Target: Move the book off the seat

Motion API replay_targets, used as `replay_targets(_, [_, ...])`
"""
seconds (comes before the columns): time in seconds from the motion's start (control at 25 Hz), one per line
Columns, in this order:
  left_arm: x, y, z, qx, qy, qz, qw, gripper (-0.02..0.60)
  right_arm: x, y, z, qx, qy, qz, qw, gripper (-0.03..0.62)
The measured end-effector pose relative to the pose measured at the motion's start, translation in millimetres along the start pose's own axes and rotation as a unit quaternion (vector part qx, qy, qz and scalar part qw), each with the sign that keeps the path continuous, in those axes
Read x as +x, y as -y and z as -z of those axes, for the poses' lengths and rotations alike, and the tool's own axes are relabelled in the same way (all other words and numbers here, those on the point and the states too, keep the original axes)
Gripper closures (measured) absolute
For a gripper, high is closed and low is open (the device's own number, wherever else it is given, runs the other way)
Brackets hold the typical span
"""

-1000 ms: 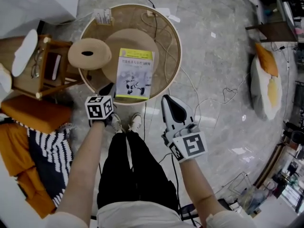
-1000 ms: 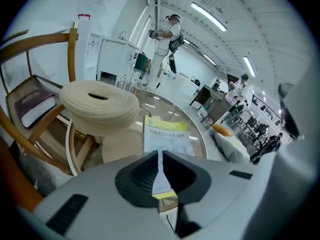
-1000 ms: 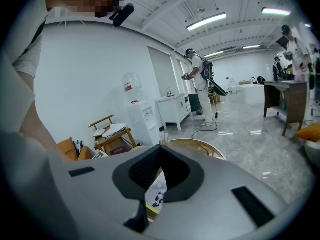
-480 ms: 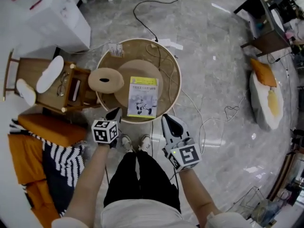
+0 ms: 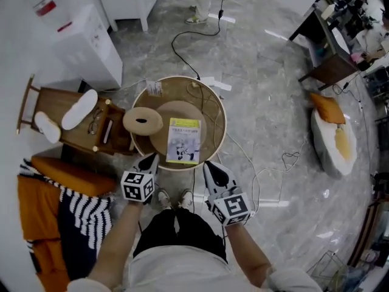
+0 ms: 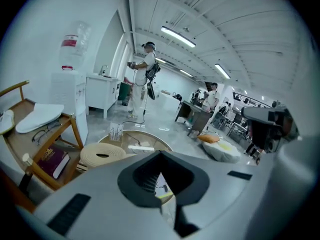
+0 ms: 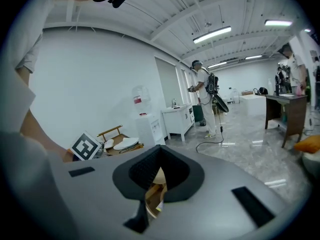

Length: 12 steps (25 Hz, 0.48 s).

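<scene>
One book lies flat on the single round seat, beside one ring-shaped cushion, while the two grippers, left gripper and right gripper, hover clear of it, both pairs of jaws pressed together on nothing.

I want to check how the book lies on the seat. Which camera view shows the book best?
The head view: the book lies flat on the seat, its whole cover in sight. The left gripper view shows only a sliver of it; the right gripper view shows almost nothing of it.
</scene>
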<state>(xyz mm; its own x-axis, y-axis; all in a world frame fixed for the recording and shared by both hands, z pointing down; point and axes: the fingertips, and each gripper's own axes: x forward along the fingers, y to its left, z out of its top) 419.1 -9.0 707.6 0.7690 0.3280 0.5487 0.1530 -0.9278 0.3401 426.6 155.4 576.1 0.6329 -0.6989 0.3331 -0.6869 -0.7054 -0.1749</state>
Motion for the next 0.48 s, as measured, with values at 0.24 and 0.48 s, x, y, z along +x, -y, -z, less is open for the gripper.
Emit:
replay_targets(0.24, [-39, 10, -45, 0.021, 0.049, -0.003, 0.9986, 0.565, -14, -9, -29, -0.010, 0.027, 0.003, 1.000, 0.572])
replay_targets(0.48, [-76, 24, -86, 0.042, 0.097, 0.005, 0.9944, 0.565, -33, -11, -57, -0.013, 0.059, 0.010, 0.998, 0.572])
